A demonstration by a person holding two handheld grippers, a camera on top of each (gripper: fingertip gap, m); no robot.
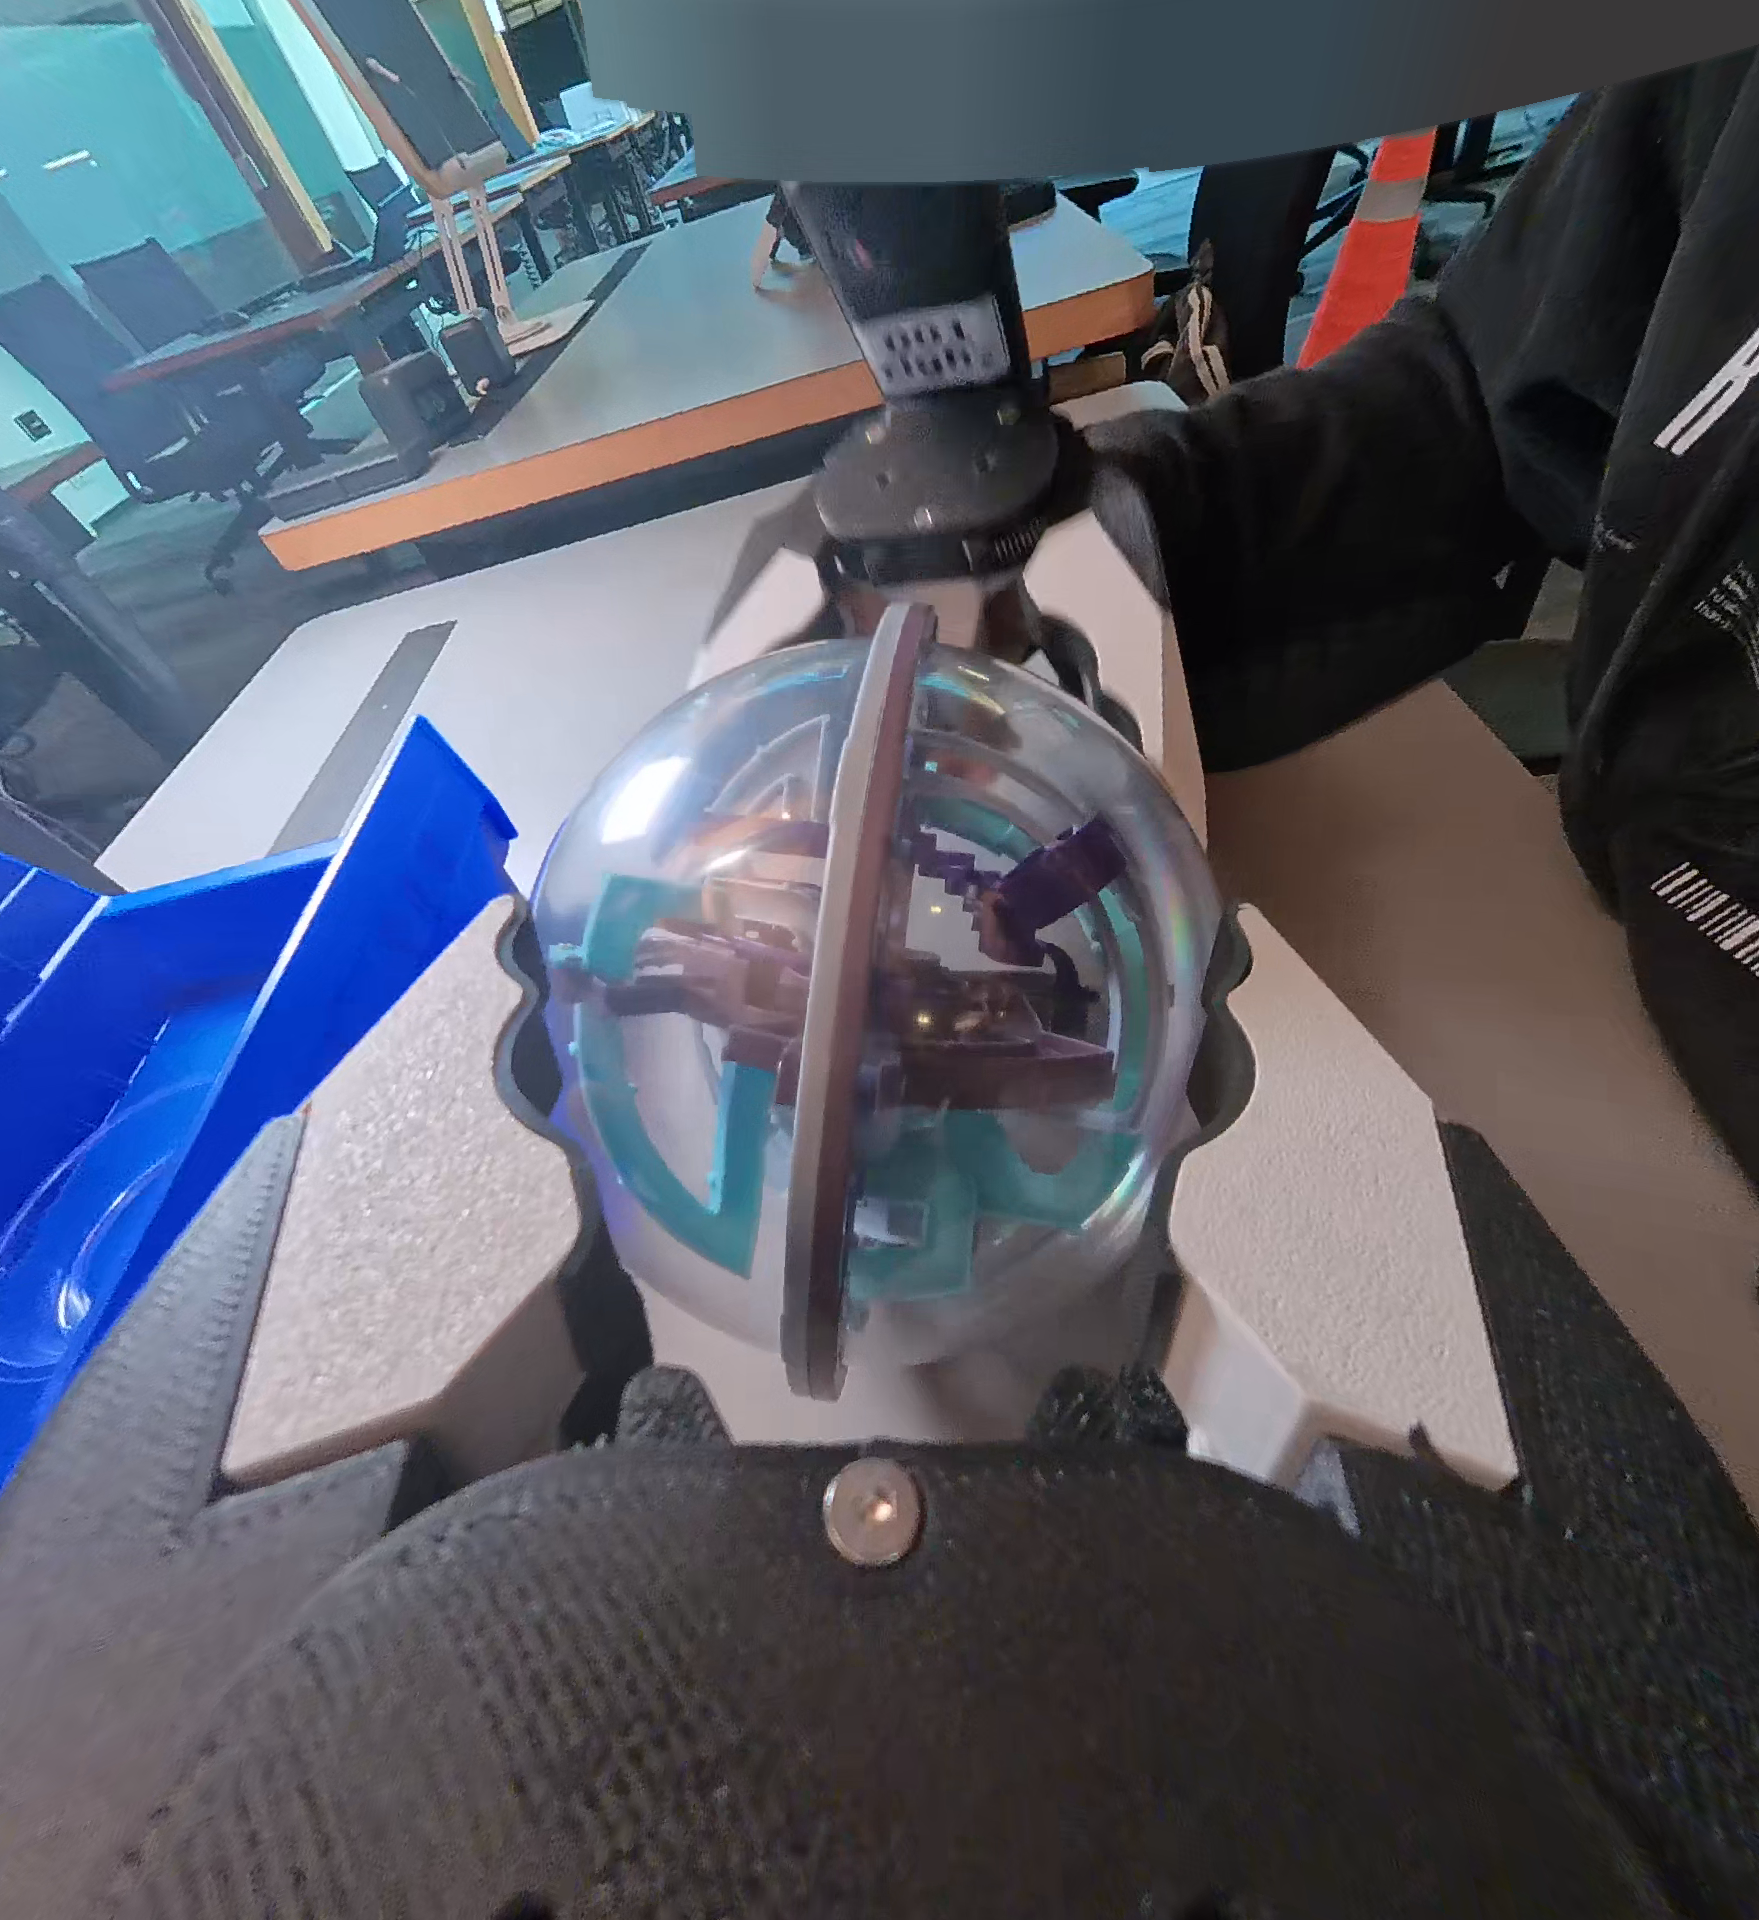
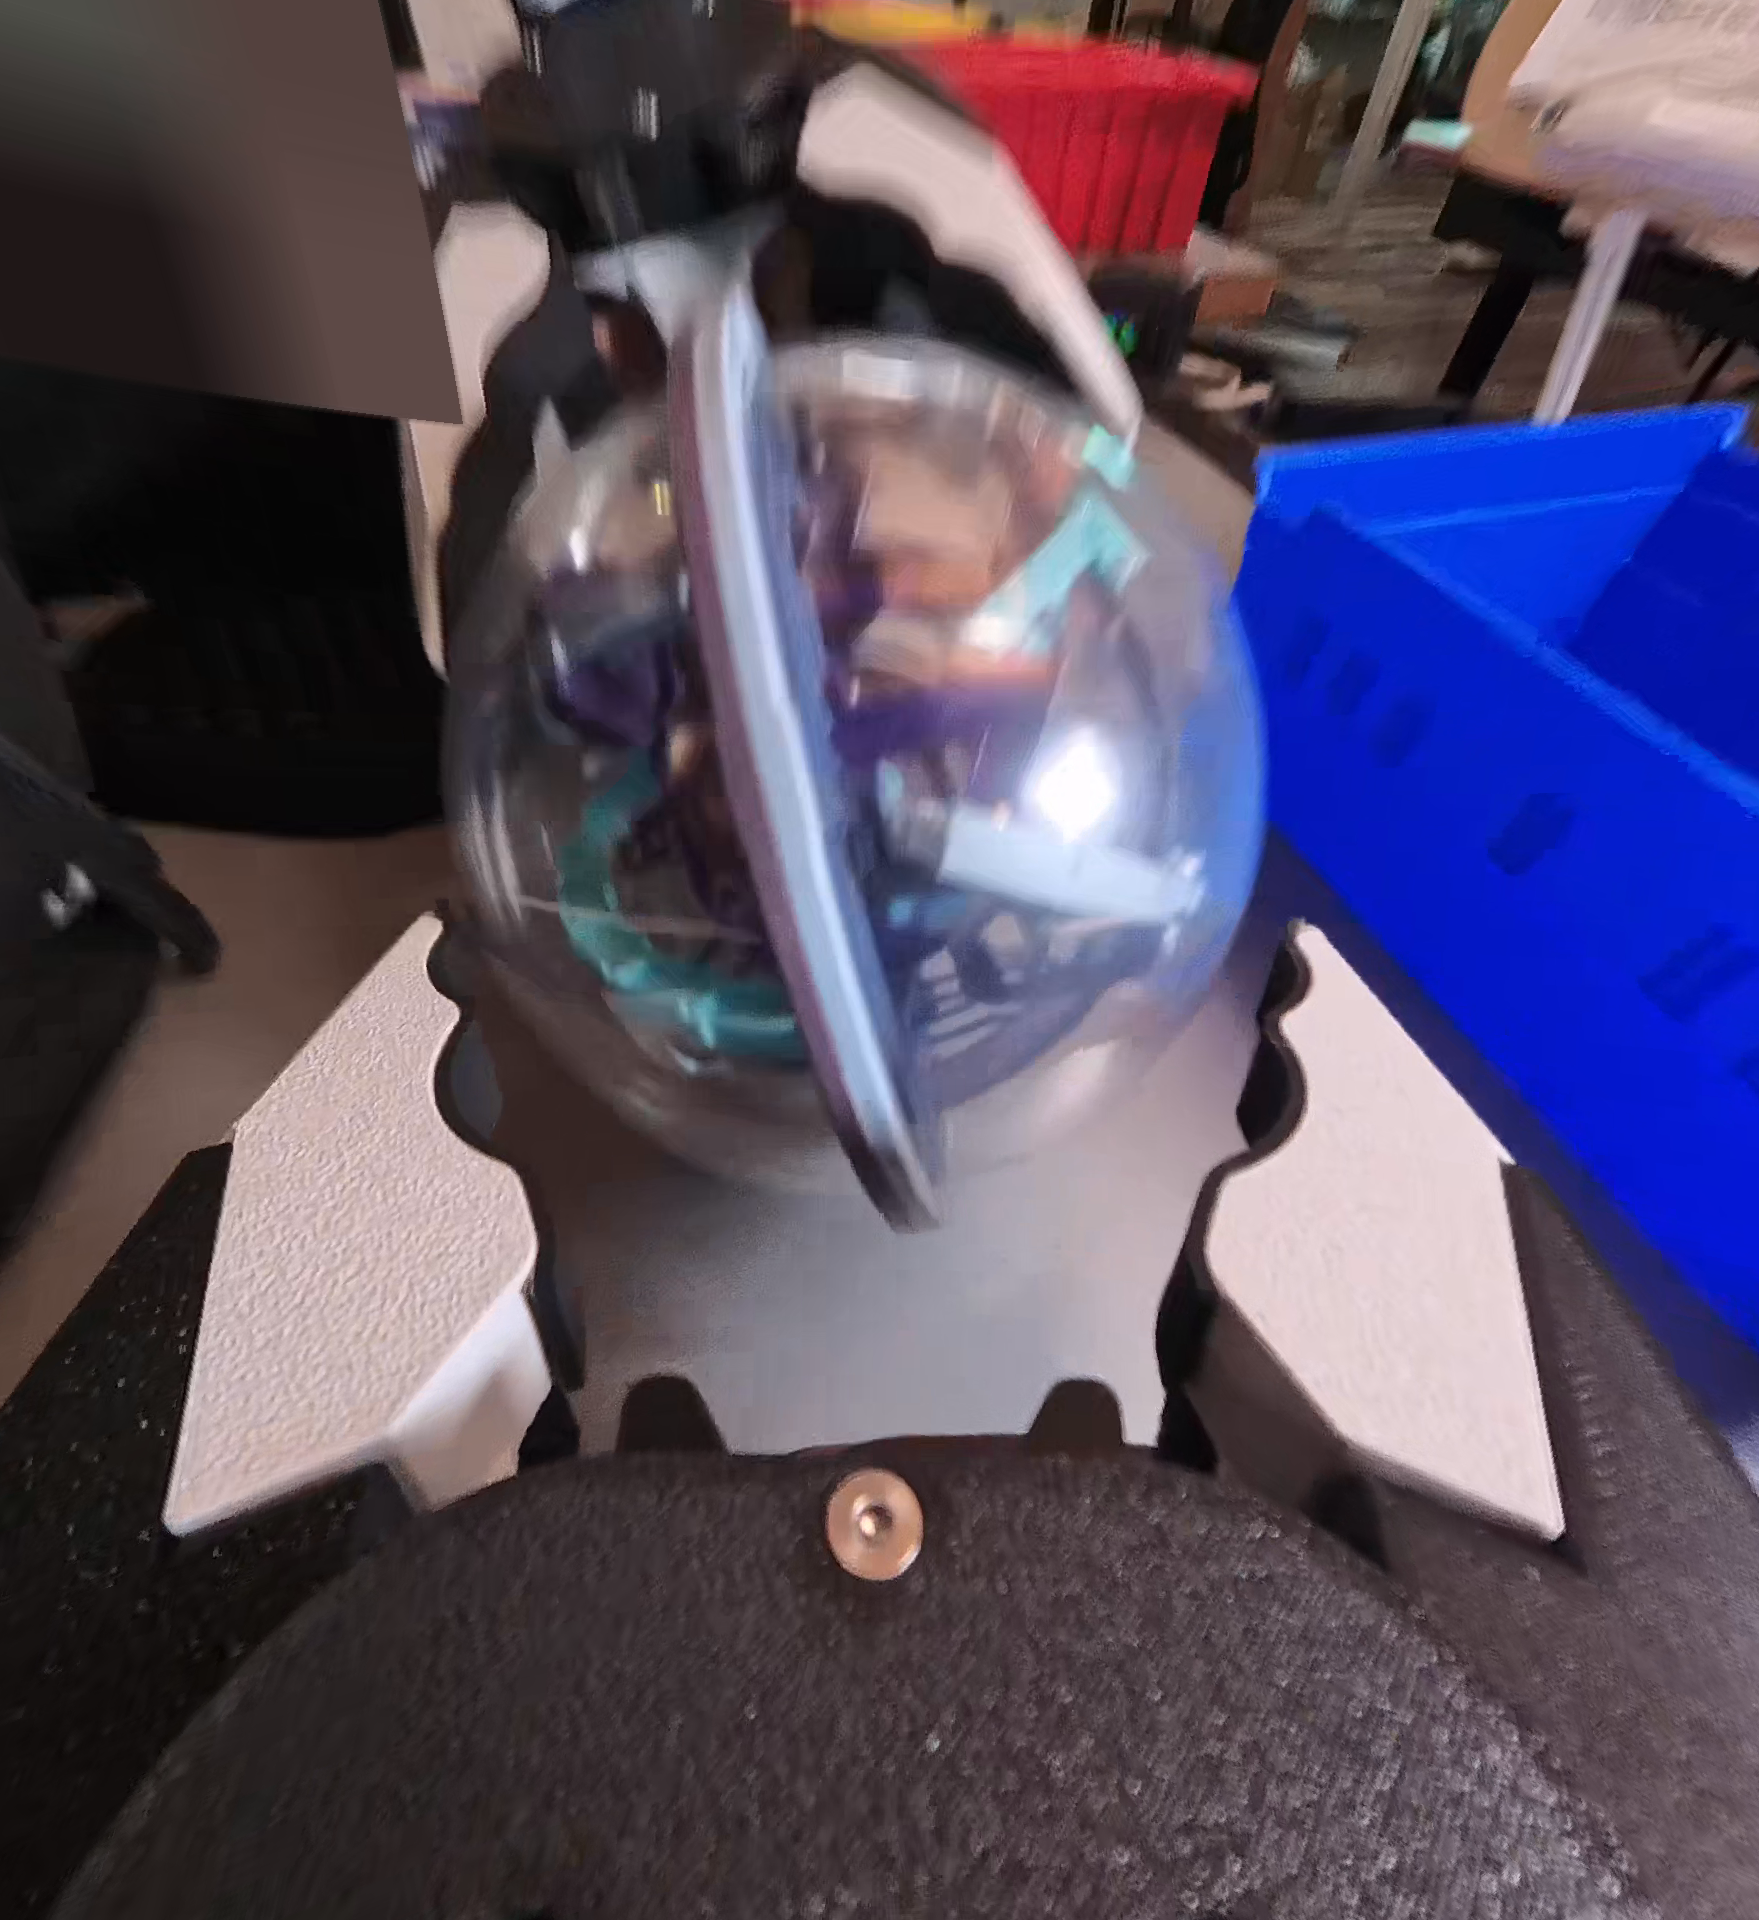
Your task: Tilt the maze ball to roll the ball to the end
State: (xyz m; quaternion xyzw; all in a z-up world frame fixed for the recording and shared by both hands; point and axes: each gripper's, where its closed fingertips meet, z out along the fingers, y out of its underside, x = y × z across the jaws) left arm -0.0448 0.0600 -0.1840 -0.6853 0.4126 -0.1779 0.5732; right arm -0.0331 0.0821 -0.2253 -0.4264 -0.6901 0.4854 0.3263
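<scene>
Maze ball (image 1: 875, 1018): clear sphere with a grey ring standing near upright around its middle; teal and purple tracks inside. Held in the air above the counter (image 1: 501, 665), between the two tools, which face each other.
Left tool (image 1: 875, 1039): both fingers pressed against opposite sides of the sphere, gripping it.
Right tool (image 2: 854, 997): fingers flank the sphere's lower sides and appear to clamp it; this view is blurred, so contact is less certain. In the left wrist view its black body (image 1: 932, 468) sits at the far side of the sphere.
Small ball inside the maze: cannot be made out.
Blue bin (image 1: 127, 1039): on the counter, just beside the sphere on the left tool's left.
Person: dark sleeve (image 1: 1374, 540) reaching to the right tool.
</scene>
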